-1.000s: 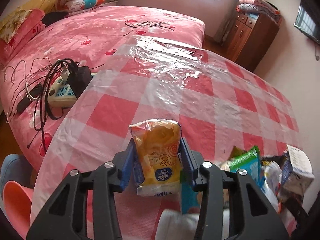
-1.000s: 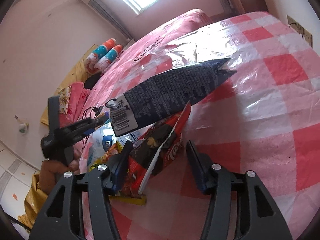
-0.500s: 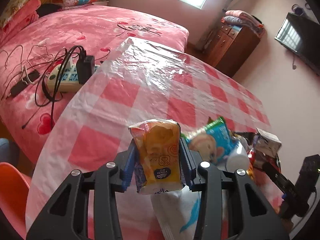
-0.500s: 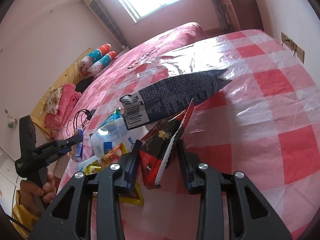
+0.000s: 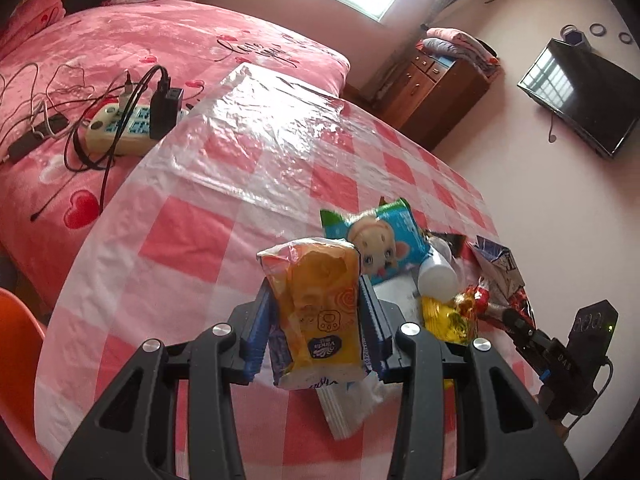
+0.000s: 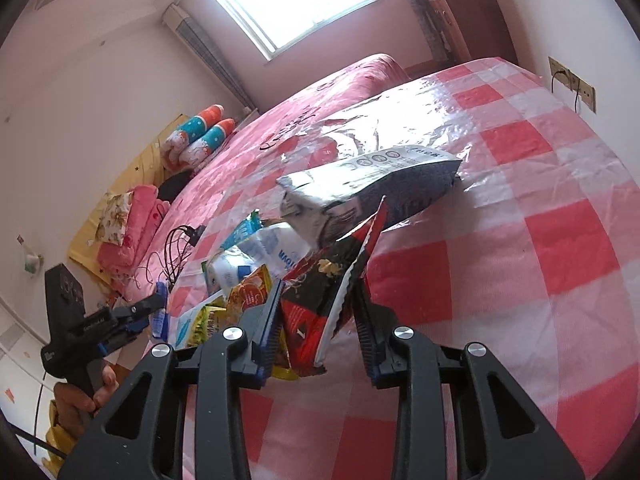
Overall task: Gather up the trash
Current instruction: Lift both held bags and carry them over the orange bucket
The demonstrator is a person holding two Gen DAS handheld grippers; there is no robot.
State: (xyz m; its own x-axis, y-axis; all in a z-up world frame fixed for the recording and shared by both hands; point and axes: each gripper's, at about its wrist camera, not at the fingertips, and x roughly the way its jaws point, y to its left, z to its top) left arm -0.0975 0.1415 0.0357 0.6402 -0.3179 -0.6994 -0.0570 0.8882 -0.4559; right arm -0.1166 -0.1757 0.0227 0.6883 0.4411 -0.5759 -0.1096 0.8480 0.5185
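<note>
My left gripper (image 5: 318, 322) is shut on an orange tissue packet (image 5: 320, 312) and holds it above the checked table (image 5: 192, 240). My right gripper (image 6: 320, 316) is shut on a red and black snack wrapper (image 6: 324, 300), lifted off the table (image 6: 520, 280). Just beyond it lies a dark blue and silver bag (image 6: 380, 188). A pile of wrappers lies to the left of it (image 6: 248, 272). In the left wrist view the pile shows a blue cartoon packet (image 5: 380, 240), a white bottle (image 5: 438, 278) and a yellow wrapper (image 5: 444, 320). The right gripper shows at the right edge (image 5: 520, 332).
A pink bed (image 5: 120, 60) with a power strip and cables (image 5: 124, 128) lies beyond the table's left edge. A wooden cabinet (image 5: 436, 92) and a wall TV (image 5: 584, 96) stand at the back. An orange chair (image 5: 16, 328) is at the lower left.
My right gripper has closed on the red and black wrapper and lifted it; the dark bag has rolled over. My left gripper has risen and swung right with the tissue packet.
</note>
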